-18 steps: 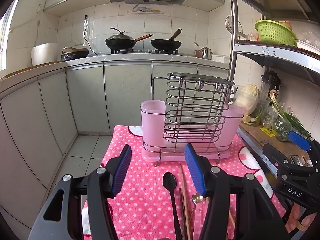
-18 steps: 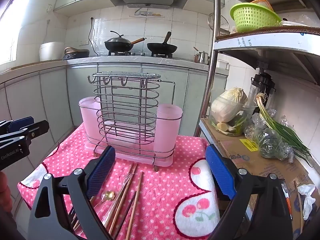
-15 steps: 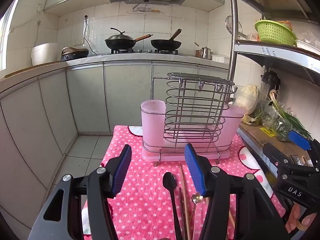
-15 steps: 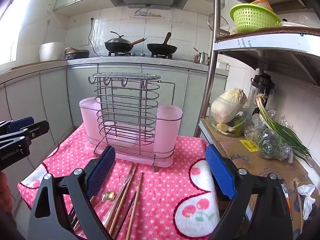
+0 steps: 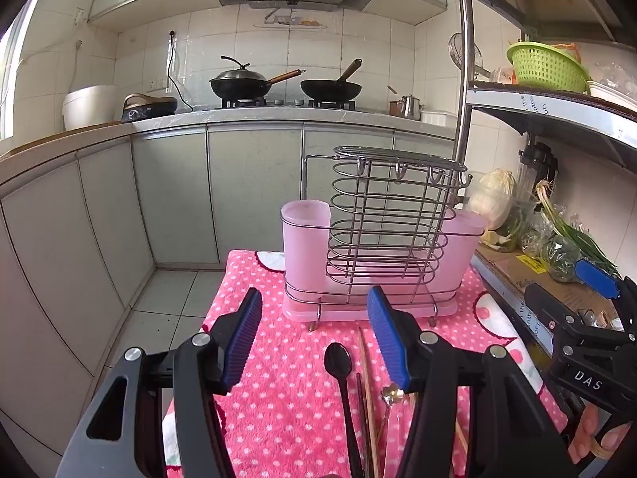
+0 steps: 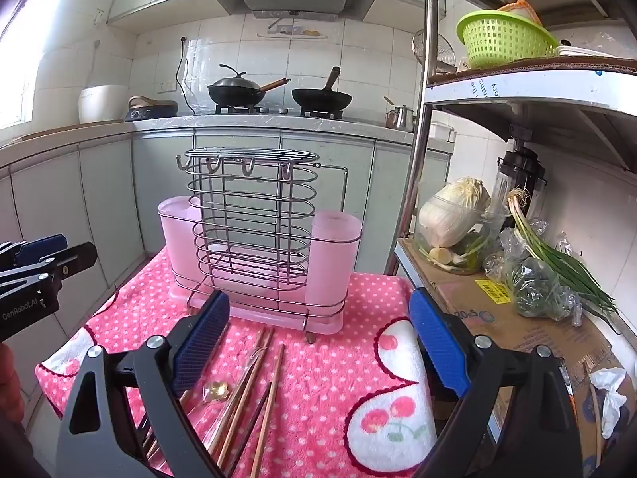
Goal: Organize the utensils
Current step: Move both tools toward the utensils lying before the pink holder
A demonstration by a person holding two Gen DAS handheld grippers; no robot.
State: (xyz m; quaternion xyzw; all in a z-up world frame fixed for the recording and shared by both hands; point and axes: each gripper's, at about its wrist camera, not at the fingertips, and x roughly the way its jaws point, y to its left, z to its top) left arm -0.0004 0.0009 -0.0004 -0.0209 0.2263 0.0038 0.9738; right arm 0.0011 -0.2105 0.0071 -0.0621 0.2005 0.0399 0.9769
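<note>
while both hand-held grippers (image 5: 314, 338) (image 6: 318, 330) gape empty, chopsticks (image 6: 254, 390) lie before the rack (image 6: 254, 239).

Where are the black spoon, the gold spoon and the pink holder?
black spoon (image 5: 338, 359), left wrist view, bowl.
gold spoon (image 6: 215, 390), right wrist view, bowl.
pink holder (image 6: 333, 267), right wrist view, right cup wall.

One wire rack (image 6: 254, 235) with two pink cups (image 6: 332, 263); one black spoon (image 5: 338, 362); one gold spoon (image 6: 215, 390); several chopsticks (image 6: 247, 394); two woks (image 5: 239, 83).

The right gripper (image 6: 318, 342) gapes empty above chopsticks (image 6: 254, 390) before the pink utensil rack (image 6: 258, 255).
</note>
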